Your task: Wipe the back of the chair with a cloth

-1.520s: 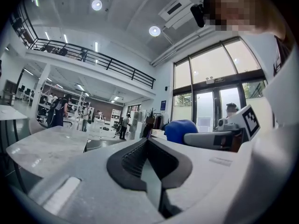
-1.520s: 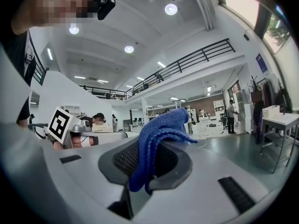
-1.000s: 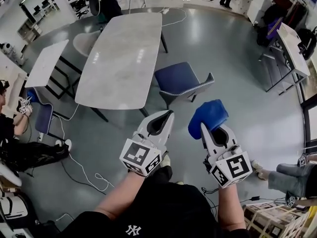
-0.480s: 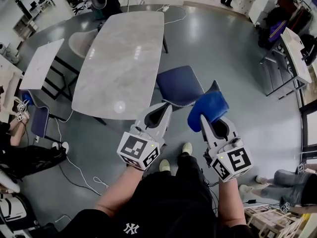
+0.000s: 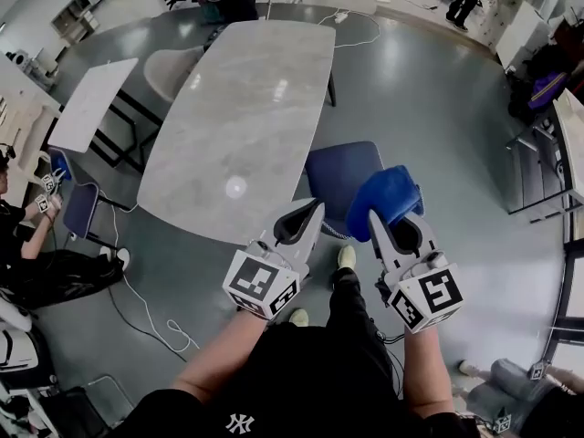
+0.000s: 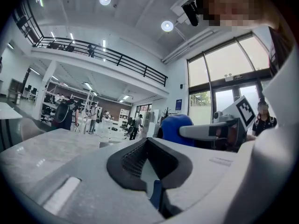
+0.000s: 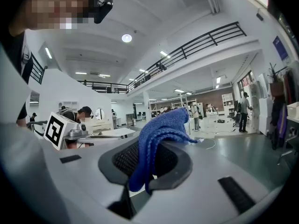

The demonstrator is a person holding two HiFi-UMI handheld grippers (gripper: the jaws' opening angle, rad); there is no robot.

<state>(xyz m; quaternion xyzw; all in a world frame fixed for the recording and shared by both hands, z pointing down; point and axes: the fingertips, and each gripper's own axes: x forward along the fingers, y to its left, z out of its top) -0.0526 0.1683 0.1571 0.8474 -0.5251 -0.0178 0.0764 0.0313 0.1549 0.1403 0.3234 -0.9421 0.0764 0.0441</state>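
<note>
Right hand-held gripper (image 5: pixel 392 222) with blue cloth (image 5: pixel 383 194) (NY logo (image 5: pixel 245 422), black shirt (image 5: pixel 301 381))

chair (image 5: pixel 339 173) back hidden behind cloth (image 5: pixel 385 201), seat part-covered

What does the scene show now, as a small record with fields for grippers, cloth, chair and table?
left gripper: jaws together, nothing held
right gripper: shut on the cloth
cloth: blue, bunched, sticking out past the jaws
chair: blue, at the table's near edge, partly hidden by the cloth
table: long, pale top, beyond the chair
cloth on chair: cannot tell; no contact is visible
</note>
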